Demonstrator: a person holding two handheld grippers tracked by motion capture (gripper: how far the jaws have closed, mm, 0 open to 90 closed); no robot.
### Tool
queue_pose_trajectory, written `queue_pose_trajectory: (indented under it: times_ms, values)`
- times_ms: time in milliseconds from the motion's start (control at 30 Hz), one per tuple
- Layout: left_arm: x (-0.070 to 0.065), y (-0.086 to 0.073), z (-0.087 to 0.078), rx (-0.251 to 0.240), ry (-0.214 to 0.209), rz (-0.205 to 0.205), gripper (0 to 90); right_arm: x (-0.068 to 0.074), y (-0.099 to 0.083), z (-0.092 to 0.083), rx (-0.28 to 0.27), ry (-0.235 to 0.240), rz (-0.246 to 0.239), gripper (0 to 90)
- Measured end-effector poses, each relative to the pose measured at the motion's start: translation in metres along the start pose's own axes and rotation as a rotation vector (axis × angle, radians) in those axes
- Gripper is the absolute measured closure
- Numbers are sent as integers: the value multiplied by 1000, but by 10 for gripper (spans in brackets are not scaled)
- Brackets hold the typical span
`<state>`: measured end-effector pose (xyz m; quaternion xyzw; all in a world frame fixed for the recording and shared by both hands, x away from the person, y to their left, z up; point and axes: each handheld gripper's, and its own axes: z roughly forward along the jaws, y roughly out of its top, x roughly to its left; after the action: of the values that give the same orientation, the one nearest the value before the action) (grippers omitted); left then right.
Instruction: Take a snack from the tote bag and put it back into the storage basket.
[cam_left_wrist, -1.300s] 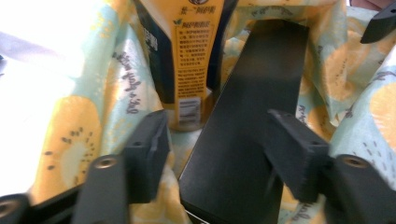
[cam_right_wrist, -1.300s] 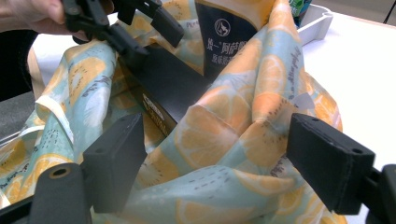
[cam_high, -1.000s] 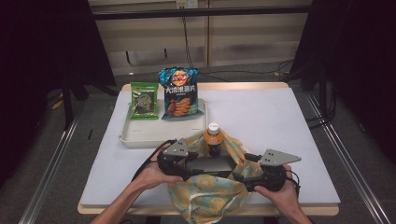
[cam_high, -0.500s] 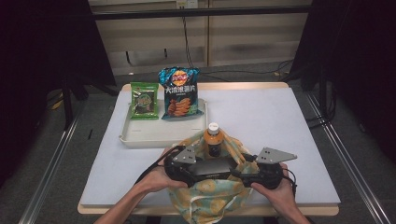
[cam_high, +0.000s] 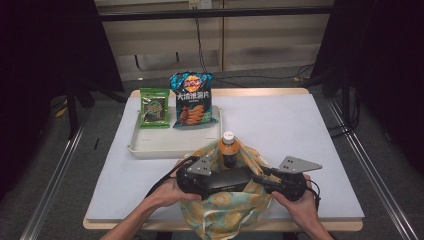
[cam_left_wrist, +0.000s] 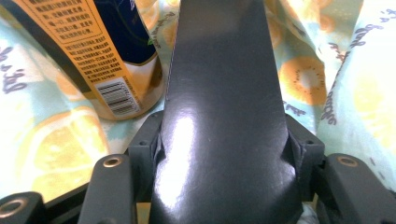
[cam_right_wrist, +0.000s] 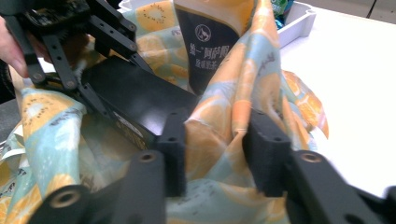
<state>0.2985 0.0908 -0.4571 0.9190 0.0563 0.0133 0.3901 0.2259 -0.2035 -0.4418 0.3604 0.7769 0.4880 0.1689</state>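
A cloth bag (cam_high: 225, 212) printed with fruit slices lies open at the table's front edge. A bottle (cam_high: 228, 150) with an orange label and white cap stands upright in it. My left gripper (cam_high: 212, 182) holds a flat black box (cam_high: 234, 180) level over the bag's mouth. In the left gripper view the box (cam_left_wrist: 224, 93) is wedged between the jaws of my left gripper (cam_left_wrist: 224, 140), which have just been closing, with the bottle (cam_left_wrist: 107, 60) close behind. My right gripper (cam_right_wrist: 217, 149) has just been closing on a fold of the bag (cam_right_wrist: 224, 116), and its pads press the fabric.
A white tray (cam_high: 150, 145) sits behind the bag at the left. A blue chips bag (cam_high: 192, 100) and a green snack packet (cam_high: 154, 107) stand in it. Bare white tabletop (cam_high: 300, 125) stretches to the right.
The left gripper and the black box have shifted only slightly over the bag. The right hand has held its place.
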Motion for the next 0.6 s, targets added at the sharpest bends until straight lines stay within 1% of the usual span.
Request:
queue_pose_trajectory:
  times_ms: [33,67,100,133,167,200,233,267,300,333,367,400,433,533,567,600]
  values:
    - [-1,0,-2,1,2,-4,431,0,0,0,0,0,0,654]
    - [-3,0,-4,-4,6,-3,431,-1,0,-1,-1,2,10,677]
    - [-3,0,-6,3,13,3,431,-1,0,-1,-1,2,10,677]
    - [-4,-1,-8,-4,8,0,430,-1,-1,-1,-3,4,11,686]
    - [-5,-1,-10,7,10,7,430,0,-1,-2,1,0,14,697]
    - [-5,-2,-12,3,10,7,430,0,-2,-3,0,0,15,705]
    - [-6,-3,-14,6,10,-1,431,0,-2,-4,-3,-3,13,715]
    - [-6,-4,-14,-13,9,-2,431,-1,-2,-7,-12,-11,17,737]
    - [-6,-4,-16,-7,6,-4,431,-1,-2,-7,-12,-11,17,737]
    - [-7,-5,-18,-19,3,-10,431,-2,-2,-9,-14,-17,21,745]
    - [-7,-5,-19,-9,6,-1,431,-3,-3,-11,-15,-16,23,754]
    - [-8,-5,-20,-10,3,3,431,-4,-3,-13,-15,-14,26,763]
    - [-9,-5,-21,-16,2,6,431,-6,-4,-16,-14,-10,35,784]
    - [-10,-4,-26,-24,-2,0,431,-8,-5,-17,-21,-15,41,787]
    - [-9,-5,-27,-36,-2,-5,431,-10,-5,-19,-27,-28,49,794]
    - [-9,-4,-28,-29,8,-2,432,-10,-5,-19,-25,-30,46,796]
